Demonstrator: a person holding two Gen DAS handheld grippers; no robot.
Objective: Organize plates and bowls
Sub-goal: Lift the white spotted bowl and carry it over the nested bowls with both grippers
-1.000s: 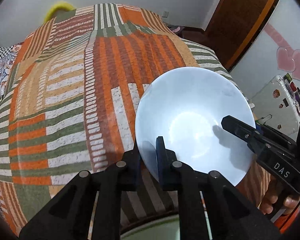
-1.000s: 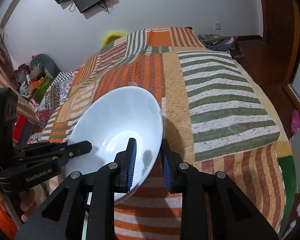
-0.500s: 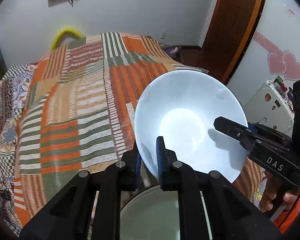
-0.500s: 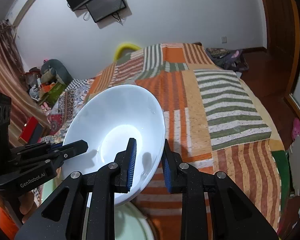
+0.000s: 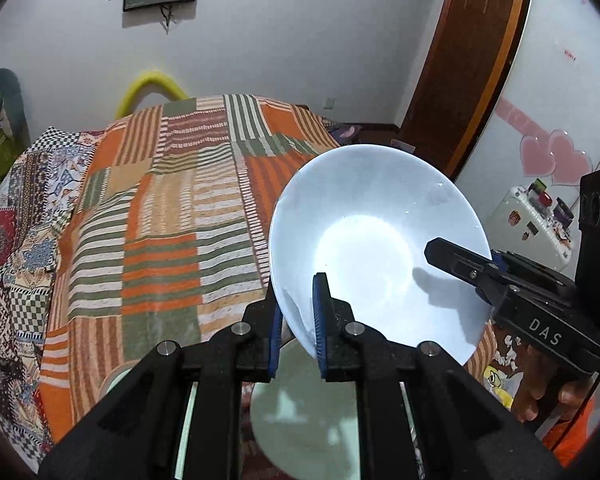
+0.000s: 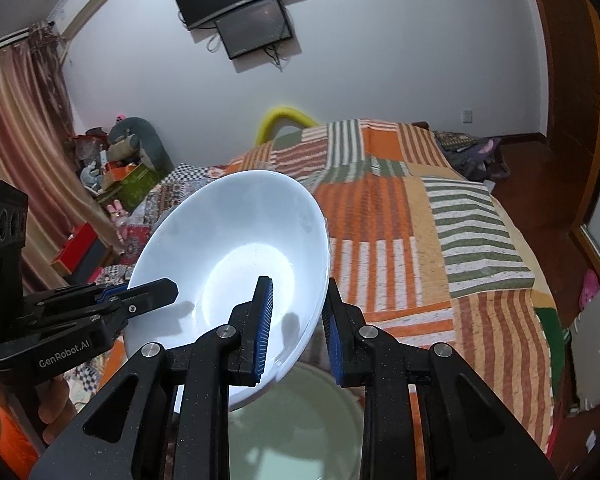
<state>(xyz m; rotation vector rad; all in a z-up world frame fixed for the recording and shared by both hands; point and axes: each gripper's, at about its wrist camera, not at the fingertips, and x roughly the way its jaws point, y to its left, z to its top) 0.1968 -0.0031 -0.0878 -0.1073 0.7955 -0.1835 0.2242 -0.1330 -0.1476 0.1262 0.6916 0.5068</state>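
From the left wrist camera, the left gripper [image 5: 297, 334] pinches the near edge of the white bowl [image 5: 374, 256], one finger inside and one outside, so the bowl cannot slip. The bowl is up in the air and tipped a little. The right gripper [image 5: 466, 264] reaches in from the other side, so both share the load. Under the bowl lies a pale green plate [image 5: 308, 412], probably where the bowl should go. Behind is the striped blanket [image 5: 172, 216] on the bed. From the right wrist camera, the right gripper [image 6: 296, 322] has a finger on each side of the bowl [image 6: 236, 252] edge, pinching it. The left gripper [image 6: 140, 294] holds the far edge. The green plate [image 6: 300, 420] waits just below.
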